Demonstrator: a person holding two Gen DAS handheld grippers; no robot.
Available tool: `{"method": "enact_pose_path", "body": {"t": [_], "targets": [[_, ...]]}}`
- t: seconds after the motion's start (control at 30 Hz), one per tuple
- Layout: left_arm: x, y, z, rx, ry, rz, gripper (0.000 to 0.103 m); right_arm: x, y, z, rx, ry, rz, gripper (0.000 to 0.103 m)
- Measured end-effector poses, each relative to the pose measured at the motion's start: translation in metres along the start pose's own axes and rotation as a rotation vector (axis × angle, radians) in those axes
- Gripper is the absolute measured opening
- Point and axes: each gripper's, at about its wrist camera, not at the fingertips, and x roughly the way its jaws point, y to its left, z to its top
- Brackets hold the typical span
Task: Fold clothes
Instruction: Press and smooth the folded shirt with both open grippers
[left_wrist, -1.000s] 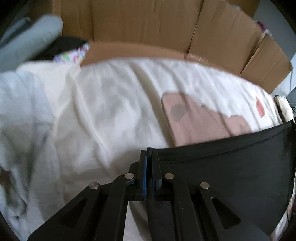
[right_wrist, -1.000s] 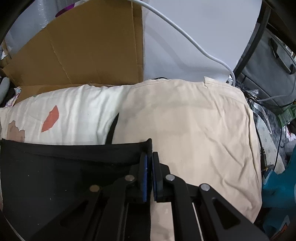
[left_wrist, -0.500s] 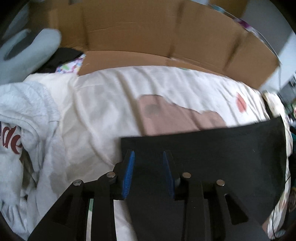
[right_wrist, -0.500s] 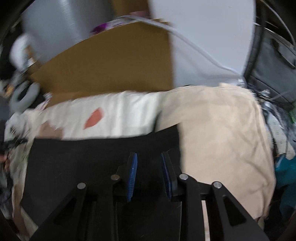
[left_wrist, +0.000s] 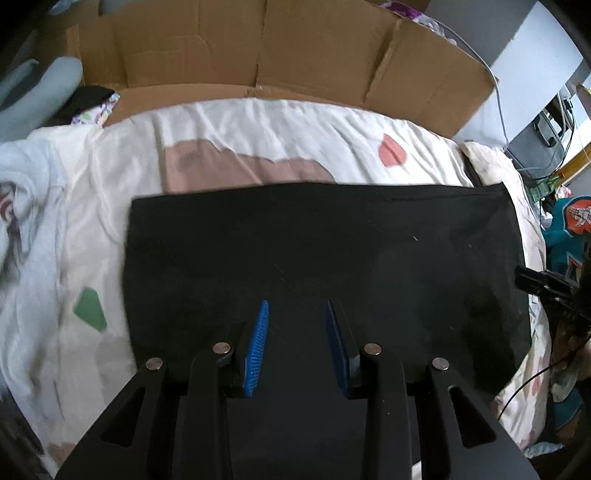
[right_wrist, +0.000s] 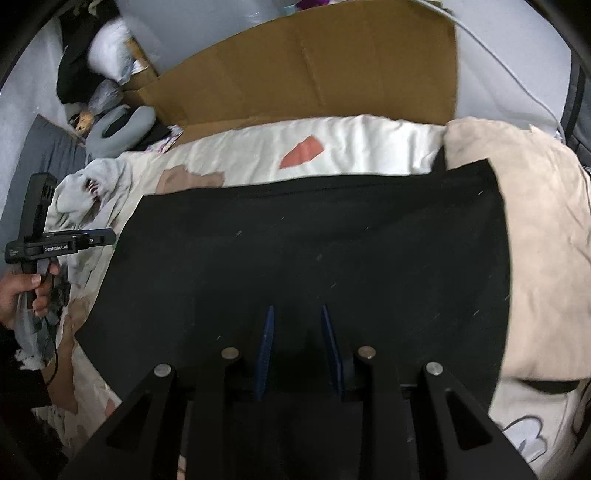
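Black garment (left_wrist: 317, 251) flat on bed sheet (left_wrist: 258, 125), near hem cut off behind both tongs, left tongs (left_wrist: 297, 314) and right tongs (right_wrist: 297, 317) parted, freshly opened, gripping nothing; cardboard (left_wrist: 280, 48) beyond.

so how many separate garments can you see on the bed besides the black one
2: a grey printed sweatshirt crumpled at the bed's left edge, and a beige garment spread to the right of the black cloth. Others may lie hidden underneath.

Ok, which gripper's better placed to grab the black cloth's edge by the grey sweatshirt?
Left gripper: just opened, empty, right at that black cloth edge. Right gripper, also just opened, hangs over its middle.
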Motion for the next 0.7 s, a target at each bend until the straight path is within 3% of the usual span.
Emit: {"method": "enact_pose_path", "body": {"t": [0.3, 0.5, 0.7], "targets": [[-0.021, -0.049, -0.038, -0.031, -0.045, -0.012, 0.032, -0.007, 0.035, -0.031, -0.032, 0.049, 0.08, 0.025], [-0.013, -0.086, -0.093, -0.08, 0.002, -0.044, 0.032, 0.005, 0.051, -0.059, -0.041, 0.094, 0.111, 0.025], [-0.005, -0.115, -0.127, -0.1, 0.02, -0.067, 0.032, 0.016, 0.059, -0.077, -0.049, 0.127, 0.118, 0.025]]}}
